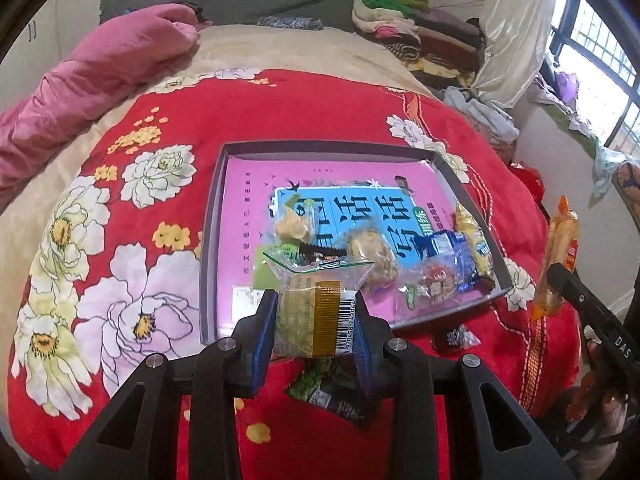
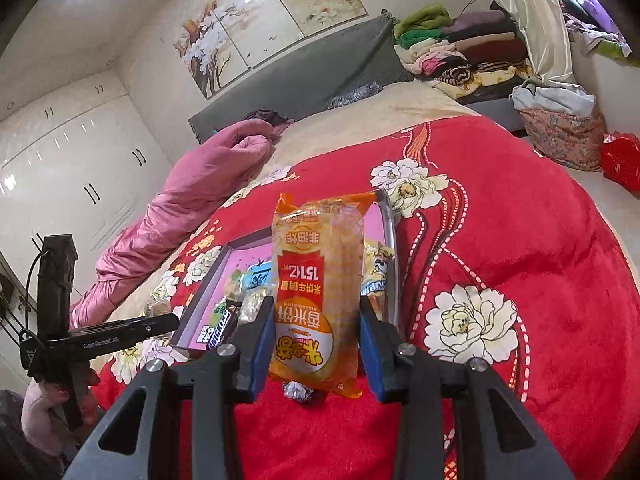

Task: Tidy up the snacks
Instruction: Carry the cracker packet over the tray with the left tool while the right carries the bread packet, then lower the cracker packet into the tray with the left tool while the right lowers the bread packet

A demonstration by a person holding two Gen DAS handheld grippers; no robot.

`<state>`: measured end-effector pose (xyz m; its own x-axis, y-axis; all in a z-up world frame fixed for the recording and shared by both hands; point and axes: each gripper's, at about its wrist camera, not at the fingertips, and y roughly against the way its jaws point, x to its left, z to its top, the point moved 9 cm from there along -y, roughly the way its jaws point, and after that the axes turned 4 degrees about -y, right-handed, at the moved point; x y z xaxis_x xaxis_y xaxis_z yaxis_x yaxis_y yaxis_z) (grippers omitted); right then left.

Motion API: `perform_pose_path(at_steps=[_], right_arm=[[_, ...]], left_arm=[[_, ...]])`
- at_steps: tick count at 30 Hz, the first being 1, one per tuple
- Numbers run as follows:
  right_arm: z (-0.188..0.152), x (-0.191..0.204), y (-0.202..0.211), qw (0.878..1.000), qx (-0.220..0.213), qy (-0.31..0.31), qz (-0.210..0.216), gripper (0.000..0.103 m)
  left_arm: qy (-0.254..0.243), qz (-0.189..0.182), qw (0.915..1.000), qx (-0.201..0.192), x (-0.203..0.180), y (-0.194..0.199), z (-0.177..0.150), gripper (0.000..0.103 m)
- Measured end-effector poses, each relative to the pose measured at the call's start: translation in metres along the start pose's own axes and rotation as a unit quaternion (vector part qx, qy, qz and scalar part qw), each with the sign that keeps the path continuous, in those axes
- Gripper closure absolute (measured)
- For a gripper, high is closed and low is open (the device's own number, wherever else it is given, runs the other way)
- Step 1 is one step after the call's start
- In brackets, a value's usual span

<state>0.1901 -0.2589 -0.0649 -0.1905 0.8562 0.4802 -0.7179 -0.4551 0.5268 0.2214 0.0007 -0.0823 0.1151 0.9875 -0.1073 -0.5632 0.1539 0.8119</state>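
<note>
Left gripper (image 1: 316, 322): tilted downward, blue pads clamped on a crinkly clear-plastic snack packet with gold band (image 1: 316, 312), at the near edge of the shallow grey pink-lined box (image 1: 212, 216). Right gripper (image 2: 318, 344): angled lower, pads pinching a glossy orange rice-cracker bag (image 2: 318, 292) upright above the plush red floral blanket (image 2: 500, 220).

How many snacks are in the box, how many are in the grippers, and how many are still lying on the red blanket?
In the box: 5
In the grippers: 2 (left gripper, right gripper)
On the red blanket: 2
Total: 9
</note>
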Motion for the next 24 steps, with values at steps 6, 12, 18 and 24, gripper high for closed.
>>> perform_pose_path(at_steps=[6, 12, 18, 24], right_arm=[[0.003, -0.002, -0.006, 1.0, 0.0, 0.001, -0.001, 0.064], [0.006, -0.008, -0.015, 1.0, 0.001, 0.004, -0.011, 0.064], [0.013, -0.018, -0.018, 1.0, -0.003, -0.001, -0.016, 0.064], [0.015, -0.026, -0.02, 1.0, -0.001, -0.006, -0.022, 0.064]], left_arm=[[0.01, 0.001, 1.0, -0.002, 0.002, -0.009, 0.01, 0.067], [0.014, 0.009, 0.9999, 0.001, 0.007, -0.019, 0.012, 0.067], [0.012, 0.018, 0.9998, 0.004, 0.011, -0.024, 0.01, 0.067], [0.009, 0.026, 0.9996, 0.004, 0.015, -0.03, 0.009, 0.067]])
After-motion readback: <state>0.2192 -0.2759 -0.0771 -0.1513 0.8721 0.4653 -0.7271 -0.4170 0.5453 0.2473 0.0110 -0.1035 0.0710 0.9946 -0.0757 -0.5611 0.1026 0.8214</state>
